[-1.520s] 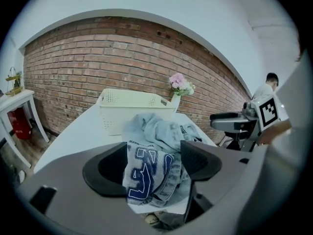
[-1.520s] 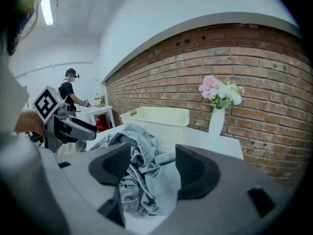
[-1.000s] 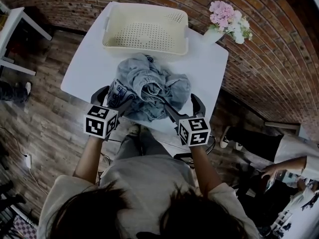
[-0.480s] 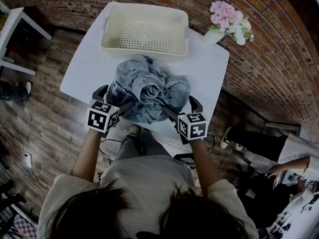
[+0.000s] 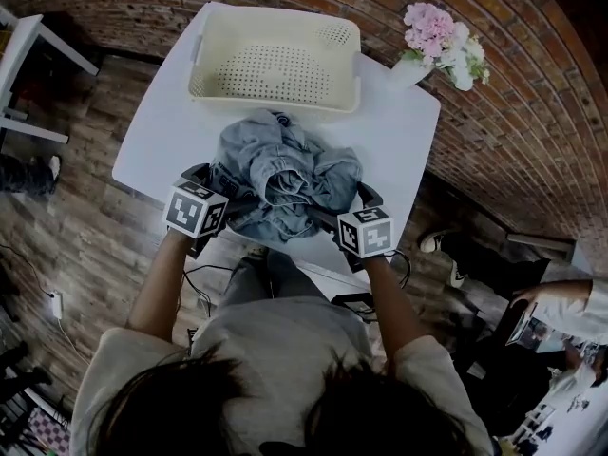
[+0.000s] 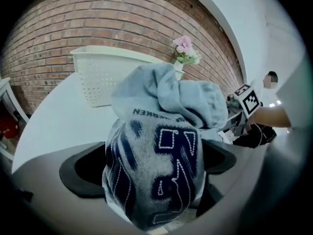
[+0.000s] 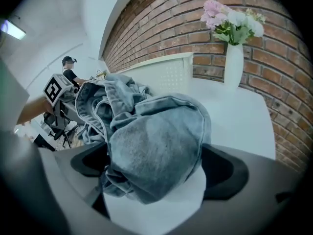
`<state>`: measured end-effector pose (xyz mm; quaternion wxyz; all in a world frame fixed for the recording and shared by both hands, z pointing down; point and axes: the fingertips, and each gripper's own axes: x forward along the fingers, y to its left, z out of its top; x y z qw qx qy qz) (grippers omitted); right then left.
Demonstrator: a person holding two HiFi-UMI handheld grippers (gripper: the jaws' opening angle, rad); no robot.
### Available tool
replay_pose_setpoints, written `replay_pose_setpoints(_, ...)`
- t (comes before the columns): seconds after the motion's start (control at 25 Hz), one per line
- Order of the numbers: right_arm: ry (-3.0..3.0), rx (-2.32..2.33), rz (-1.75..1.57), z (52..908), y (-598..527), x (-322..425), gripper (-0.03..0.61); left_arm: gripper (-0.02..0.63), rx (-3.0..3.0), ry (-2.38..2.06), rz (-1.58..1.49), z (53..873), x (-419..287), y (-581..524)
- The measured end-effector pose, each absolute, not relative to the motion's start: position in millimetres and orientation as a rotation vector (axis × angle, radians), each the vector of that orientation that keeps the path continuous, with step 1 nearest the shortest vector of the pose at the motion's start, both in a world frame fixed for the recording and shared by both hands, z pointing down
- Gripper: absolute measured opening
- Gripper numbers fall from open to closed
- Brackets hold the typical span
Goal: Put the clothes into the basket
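A crumpled pile of grey-blue clothes (image 5: 285,174) lies on the white table (image 5: 166,126), just in front of the cream perforated basket (image 5: 275,14), which holds nothing. My left gripper (image 5: 228,186) is at the pile's near left; its jaws are opening, spread wide around a fold with dark blue lettering (image 6: 156,170), and a gap shows beside the left jaw. My right gripper (image 5: 340,202) is at the pile's near right; its jaws are also opening, with a denim-coloured bunch (image 7: 156,136) lying loosely between them.
A white vase of pink flowers (image 5: 437,41) stands at the table's far right corner, beside the basket. A white piece of furniture (image 5: 24,55) is on the wooden floor at left. A brick wall curves behind. Another person's arm (image 5: 560,302) shows at right.
Both grippers have moved a little forward and closer in against the pile. Their jaws have spread wider. The pile has bunched slightly toward the basket.
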<state>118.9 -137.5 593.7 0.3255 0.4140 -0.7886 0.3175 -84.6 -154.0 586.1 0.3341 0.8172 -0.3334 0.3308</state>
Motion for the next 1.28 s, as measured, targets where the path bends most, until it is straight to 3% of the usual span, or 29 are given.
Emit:
replay_pose_setpoints(0.84,-1.984,0.891,0.940,628.5,-149.1,98.2,0.574,0.586,2.069,-0.670,1.004,626.4,-53.9,-156.4)
replay_pose_setpoints(1.08,-2.061,0.753,0.920,624.2,-146.9,83.6,0.477,0.574,2.120,-0.635,0.958,622.8,-43.5,-153.4)
replay_pose_setpoints(1.28,-2.120,0.714,0.950,618.2,-142.3,72.0,0.364,0.503,2.164,-0.581,0.849,607.4,-20.7,-148.0)
